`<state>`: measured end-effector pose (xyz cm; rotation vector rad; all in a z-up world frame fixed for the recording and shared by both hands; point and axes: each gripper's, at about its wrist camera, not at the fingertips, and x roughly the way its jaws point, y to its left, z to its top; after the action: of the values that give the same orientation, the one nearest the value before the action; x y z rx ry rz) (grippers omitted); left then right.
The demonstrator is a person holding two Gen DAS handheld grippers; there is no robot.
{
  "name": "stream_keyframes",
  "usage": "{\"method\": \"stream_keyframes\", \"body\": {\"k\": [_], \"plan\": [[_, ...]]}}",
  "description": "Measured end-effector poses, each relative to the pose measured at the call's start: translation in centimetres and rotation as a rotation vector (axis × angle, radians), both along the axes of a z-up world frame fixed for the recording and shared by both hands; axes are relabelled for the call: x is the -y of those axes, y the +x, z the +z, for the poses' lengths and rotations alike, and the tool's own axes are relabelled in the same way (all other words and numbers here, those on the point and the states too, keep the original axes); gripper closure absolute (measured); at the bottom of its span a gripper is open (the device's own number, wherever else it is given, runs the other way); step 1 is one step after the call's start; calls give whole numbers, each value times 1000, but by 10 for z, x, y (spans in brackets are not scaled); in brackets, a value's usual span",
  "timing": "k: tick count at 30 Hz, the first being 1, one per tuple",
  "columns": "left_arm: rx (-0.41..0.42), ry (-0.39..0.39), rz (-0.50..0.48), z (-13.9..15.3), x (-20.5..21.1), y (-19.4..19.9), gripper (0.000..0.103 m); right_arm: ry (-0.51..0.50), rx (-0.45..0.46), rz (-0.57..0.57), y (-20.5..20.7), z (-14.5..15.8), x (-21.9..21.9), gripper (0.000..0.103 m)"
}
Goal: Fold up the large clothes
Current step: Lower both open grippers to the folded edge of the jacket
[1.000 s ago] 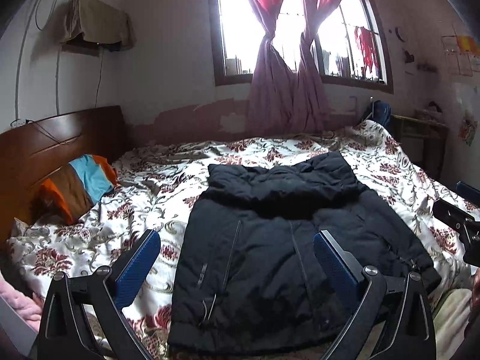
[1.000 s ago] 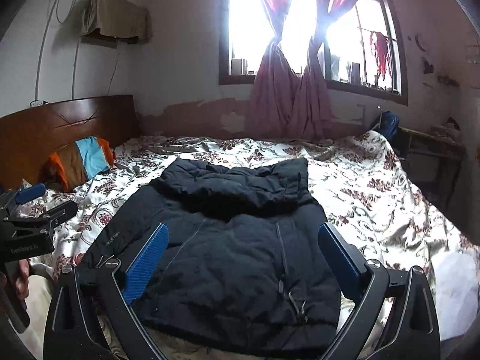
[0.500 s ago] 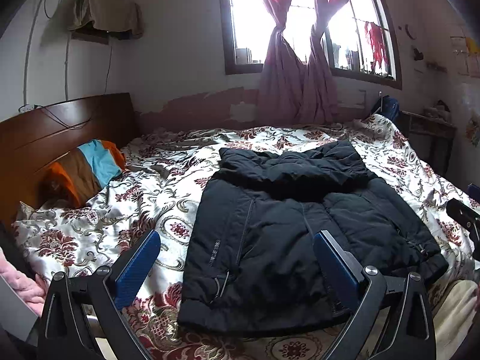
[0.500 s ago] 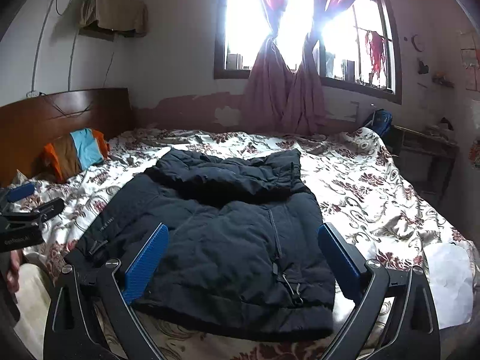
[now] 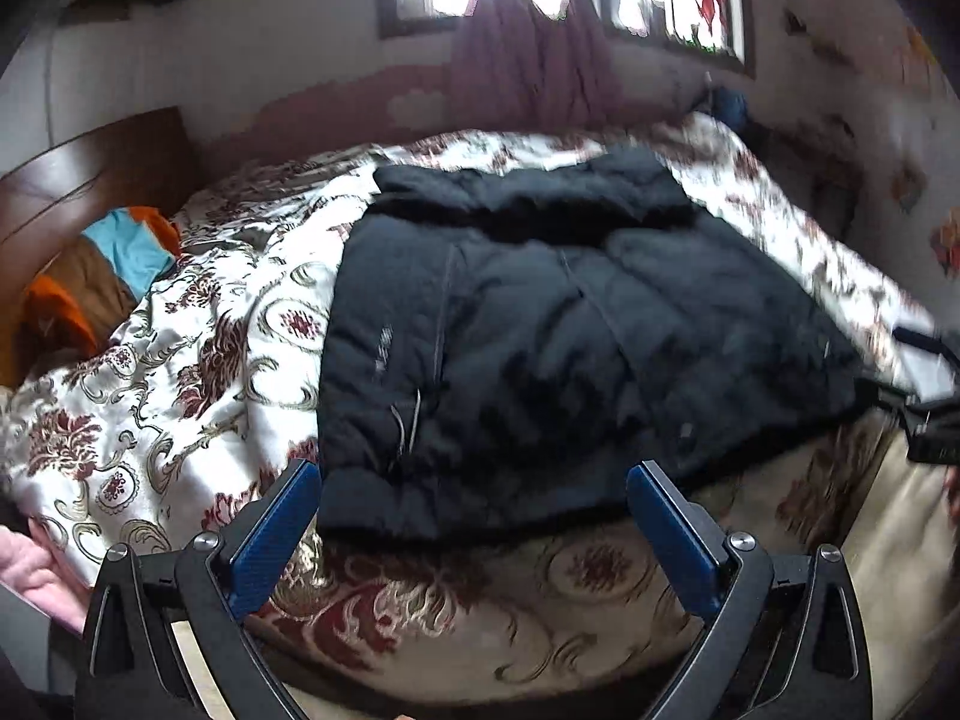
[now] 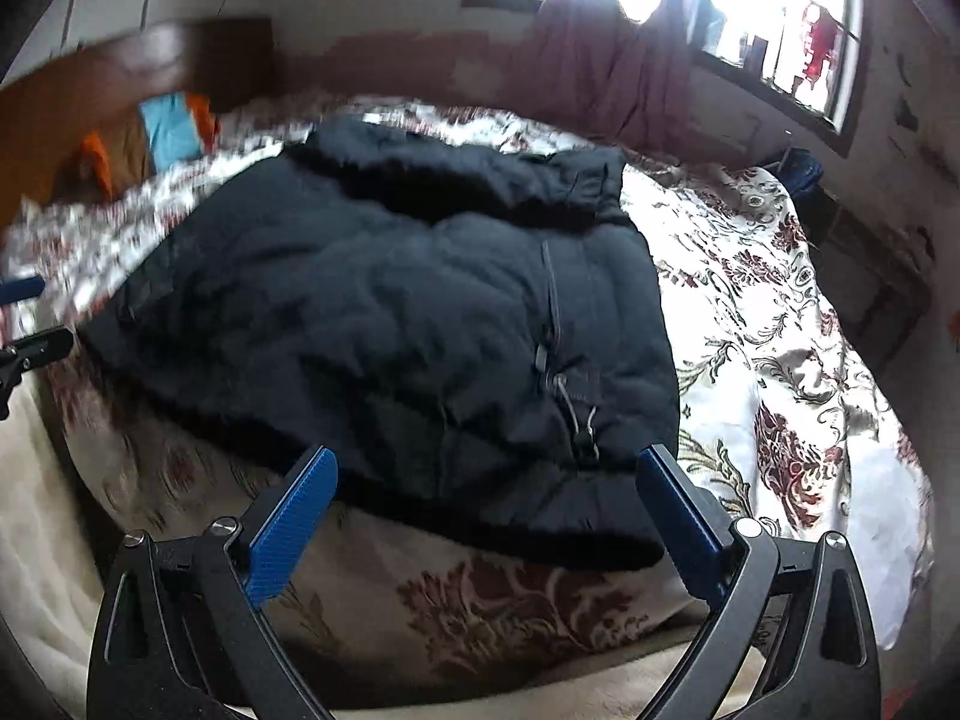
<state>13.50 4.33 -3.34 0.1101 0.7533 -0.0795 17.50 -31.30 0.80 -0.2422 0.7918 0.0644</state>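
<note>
A large black padded jacket [image 5: 540,324] [image 6: 390,324] lies flat on a floral bedspread [image 5: 198,360] [image 6: 780,360], hood toward the window, hem toward me. My left gripper [image 5: 474,522] is open just short of the hem's left part, nothing between its blue pads. My right gripper [image 6: 486,510] is open just short of the hem's right part near the zipper pulls [image 6: 576,414]. Each gripper shows at the edge of the other's view: the right gripper [image 5: 924,396] and the left gripper [image 6: 24,324]. Both views are motion-blurred.
A wooden headboard [image 5: 90,174] with an orange, brown and blue pillow [image 5: 102,276] stands at the left. A window with pink curtains [image 5: 528,60] is behind the bed. A dark side table [image 6: 882,276] is at the right. A pink sleeve [image 5: 36,570] shows at lower left.
Both grippers have dropped and tilted down toward the jacket's hem, so the near bed edge now fills the lower view. The jacket has not moved. Both grippers stay open.
</note>
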Motion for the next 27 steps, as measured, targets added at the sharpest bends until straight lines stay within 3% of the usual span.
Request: {"method": "stream_keyframes", "body": {"k": [5,8,14,19,27], "plan": [[-113,-12,6,-27,-1,4,0,-75,-101,2,4,-22,-3,5],[-188,-17,42,-47,-3,8,1,-42,-134,-26,7,-28,5,5],[-247,43,76,-75,1,6,1,-5,-134,-50,8,-32,10,5],[-246,44,97,-79,4,9,1,-97,-116,-19,9,-37,-3,5],[-214,18,105,-82,1,16,1,-216,-166,1,24,-55,-25,5]]}}
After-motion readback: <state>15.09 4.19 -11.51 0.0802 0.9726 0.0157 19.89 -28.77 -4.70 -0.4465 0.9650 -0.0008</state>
